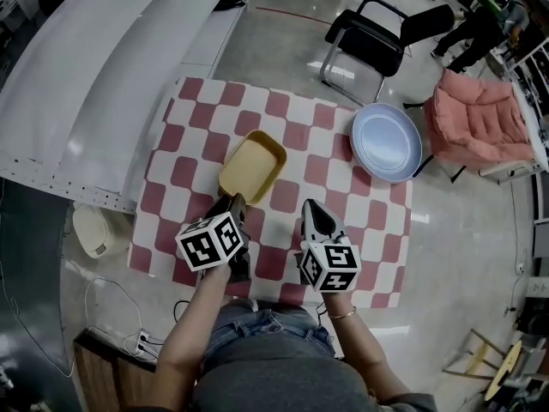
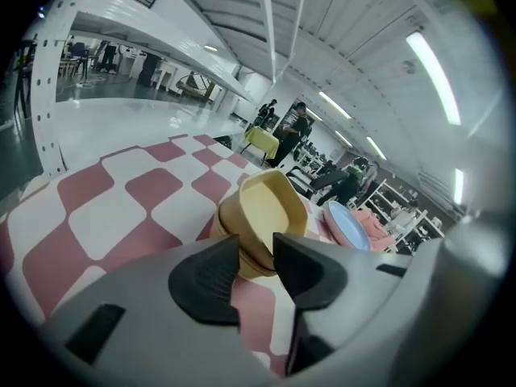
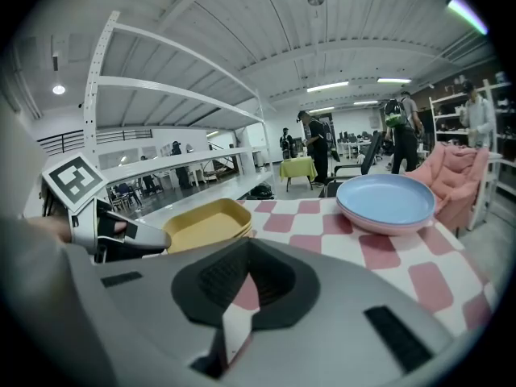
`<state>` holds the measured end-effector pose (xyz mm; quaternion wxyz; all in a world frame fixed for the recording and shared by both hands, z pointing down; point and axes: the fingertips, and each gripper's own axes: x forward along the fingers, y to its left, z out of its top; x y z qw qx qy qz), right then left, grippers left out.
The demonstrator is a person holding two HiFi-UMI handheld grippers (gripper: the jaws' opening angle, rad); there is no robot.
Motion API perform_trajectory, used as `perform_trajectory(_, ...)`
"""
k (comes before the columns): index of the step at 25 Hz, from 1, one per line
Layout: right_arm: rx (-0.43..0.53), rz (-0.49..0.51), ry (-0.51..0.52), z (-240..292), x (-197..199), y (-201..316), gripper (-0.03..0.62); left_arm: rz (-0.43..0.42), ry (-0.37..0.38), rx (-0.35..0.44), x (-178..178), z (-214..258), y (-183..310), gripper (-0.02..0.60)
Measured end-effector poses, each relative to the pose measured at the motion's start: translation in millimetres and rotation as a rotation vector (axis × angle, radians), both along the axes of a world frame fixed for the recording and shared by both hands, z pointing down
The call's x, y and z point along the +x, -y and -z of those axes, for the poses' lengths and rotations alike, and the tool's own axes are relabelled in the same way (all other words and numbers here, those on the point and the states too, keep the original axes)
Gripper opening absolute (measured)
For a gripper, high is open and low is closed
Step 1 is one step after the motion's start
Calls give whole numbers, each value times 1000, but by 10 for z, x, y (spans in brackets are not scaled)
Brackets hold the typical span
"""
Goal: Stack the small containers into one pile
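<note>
left gripper (image 1: 233, 201): jaws being held apart, nothing pinched | right gripper (image 1: 310, 206): jaws being held together (empty) | yellow containers (image 1: 251, 166): being carried in one pile by checked cloth (image 1: 343, 187), just far of left gripper, left of blue plates (image 1: 386, 142)

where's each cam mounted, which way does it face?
Head view: person's head, steeply down on the red-and-white checkered table; shows forearms, left gripper, right gripper.
Left gripper view: on that gripper, along its open jaws toward the stacked yellow plastic containers.
Right gripper view: on that gripper, across the table; shut jaws, left gripper at left.
All three show the containers and round blue plate.
</note>
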<state>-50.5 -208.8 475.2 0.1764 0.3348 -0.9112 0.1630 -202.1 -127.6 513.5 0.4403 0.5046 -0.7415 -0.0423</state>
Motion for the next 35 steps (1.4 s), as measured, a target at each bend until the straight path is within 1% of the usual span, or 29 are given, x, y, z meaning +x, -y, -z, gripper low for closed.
perform_trajectory(3,2,-18,0,14,27,-87,11,-44,34,0,3,33,-51,135)
perform_trajectory(7,7,-39,3,35,46,-213,11,-82,48,0,11,35,-151,135)
perform_trajectory(10,14,-50,15,75,40,-309,11,-115,72,-1,14,47,-244,132)
perform_trajectory(16,23,-69,38,109,48,-509,11,-193,113,7,56,71,-398,113)
perform_trajectory(19,21,-76,42,103,54,-620,10,-228,133,16,87,73,-479,87)
perform_trajectory(22,20,-83,44,98,65,-733,10,-266,169,23,122,89,-563,60)
perform_trajectory(25,21,-84,46,109,75,-844,11,-289,210,35,145,133,-651,46)
perform_trajectory(35,35,-91,57,160,134,-1092,10,-359,346,90,224,261,-888,23)
